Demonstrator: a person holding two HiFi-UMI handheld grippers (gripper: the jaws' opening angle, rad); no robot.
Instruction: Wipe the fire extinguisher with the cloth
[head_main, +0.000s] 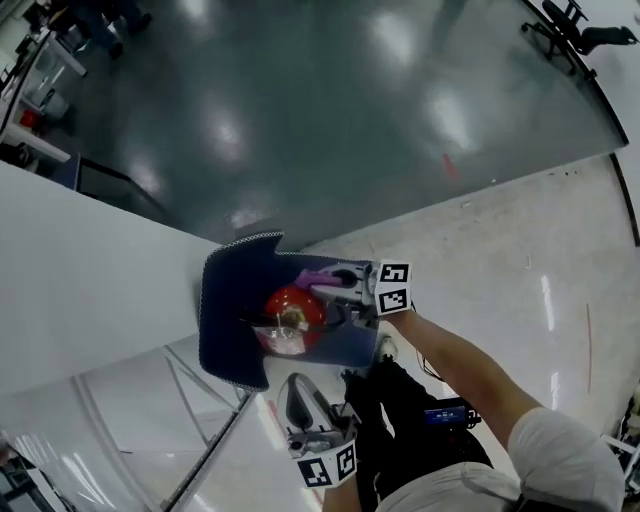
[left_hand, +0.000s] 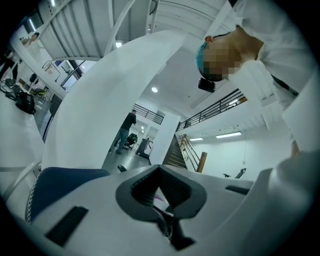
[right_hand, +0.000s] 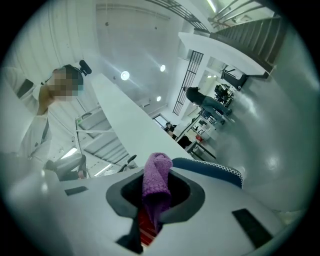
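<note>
1. Currently my right gripper (head_main: 342, 284) is clenched on the purple terry cloth (right_hand: 156, 182). The round red fire extinguisher (head_main: 290, 315) sits just beyond its jaws, on the dark blue mat (head_main: 225, 320).
2. My left gripper (head_main: 298, 398) is closed and empty, and sits farther from the extinguisher, so I'd wipe with the right.

I count one extinguisher (head_main: 290, 318), one cloth (head_main: 322, 273) by it, one mat (head_main: 225, 320) beside it, and two tools: left tool (head_main: 297, 398), right tool (head_main: 335, 284).

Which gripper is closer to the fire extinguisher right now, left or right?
Right. The right gripper, shut on the purple cloth, is at the red fire extinguisher; the left gripper is apart from it, nearer the person.
</note>
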